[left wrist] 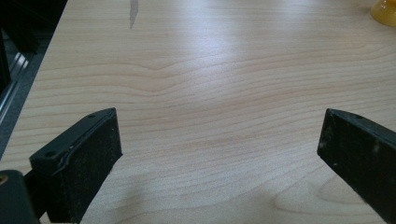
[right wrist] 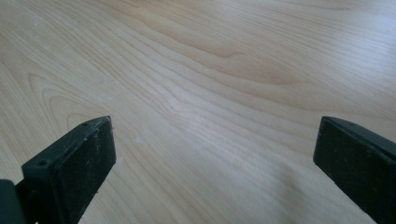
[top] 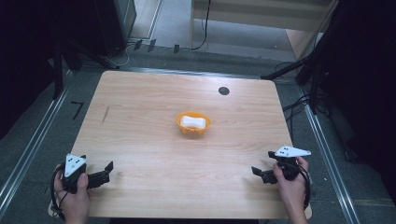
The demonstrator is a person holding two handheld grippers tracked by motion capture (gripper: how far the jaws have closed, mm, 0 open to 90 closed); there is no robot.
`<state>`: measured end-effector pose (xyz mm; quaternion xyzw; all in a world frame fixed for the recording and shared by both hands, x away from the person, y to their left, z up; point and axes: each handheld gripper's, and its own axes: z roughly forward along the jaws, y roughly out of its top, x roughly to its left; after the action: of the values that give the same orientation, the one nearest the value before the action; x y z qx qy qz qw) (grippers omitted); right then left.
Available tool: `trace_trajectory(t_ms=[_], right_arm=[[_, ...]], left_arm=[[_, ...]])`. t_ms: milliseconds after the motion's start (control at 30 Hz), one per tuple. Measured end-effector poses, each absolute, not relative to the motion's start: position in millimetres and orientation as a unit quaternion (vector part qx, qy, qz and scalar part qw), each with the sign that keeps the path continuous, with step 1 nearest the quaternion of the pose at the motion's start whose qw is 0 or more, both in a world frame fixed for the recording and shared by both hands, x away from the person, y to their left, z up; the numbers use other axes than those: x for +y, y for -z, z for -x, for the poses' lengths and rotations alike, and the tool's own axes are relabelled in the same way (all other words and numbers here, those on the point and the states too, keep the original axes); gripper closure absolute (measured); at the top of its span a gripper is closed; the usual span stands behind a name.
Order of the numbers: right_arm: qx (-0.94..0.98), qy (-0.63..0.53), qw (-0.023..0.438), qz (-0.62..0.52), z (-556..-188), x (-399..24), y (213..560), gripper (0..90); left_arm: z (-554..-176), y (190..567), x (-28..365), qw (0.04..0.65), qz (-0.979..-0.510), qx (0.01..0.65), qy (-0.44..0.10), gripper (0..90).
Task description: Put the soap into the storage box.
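Near the worktop's (top: 154, 154) front corners, the person's hands are holding both claws low over the wood. Left claw (top: 106, 172) is sitting at the front left, jaws spread wide with nothing between them; right claw (top: 261, 173) is sitting at the front right, jaws likewise spread and empty. Both are pointing inward. An orange bowl (top: 193, 124) is resting at the worktop's middle, well apart from both claws, with a white block (top: 193, 122) lying inside it. A dark round spot (top: 224, 91) is showing behind the bowl.
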<state>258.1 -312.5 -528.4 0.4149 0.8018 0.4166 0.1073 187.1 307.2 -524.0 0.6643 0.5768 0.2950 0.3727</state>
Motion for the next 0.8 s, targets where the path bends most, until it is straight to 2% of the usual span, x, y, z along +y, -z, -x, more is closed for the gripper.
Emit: trace_trajectory(t_ms=[800], right_arm=[[0.767,-0.427,0.131,-0.460,-207.4,-372.7,543.6,0.0]], left_arm=[[-186.9,524.0,306.3,0.371,-0.665,0.575,-0.298,0.0]])
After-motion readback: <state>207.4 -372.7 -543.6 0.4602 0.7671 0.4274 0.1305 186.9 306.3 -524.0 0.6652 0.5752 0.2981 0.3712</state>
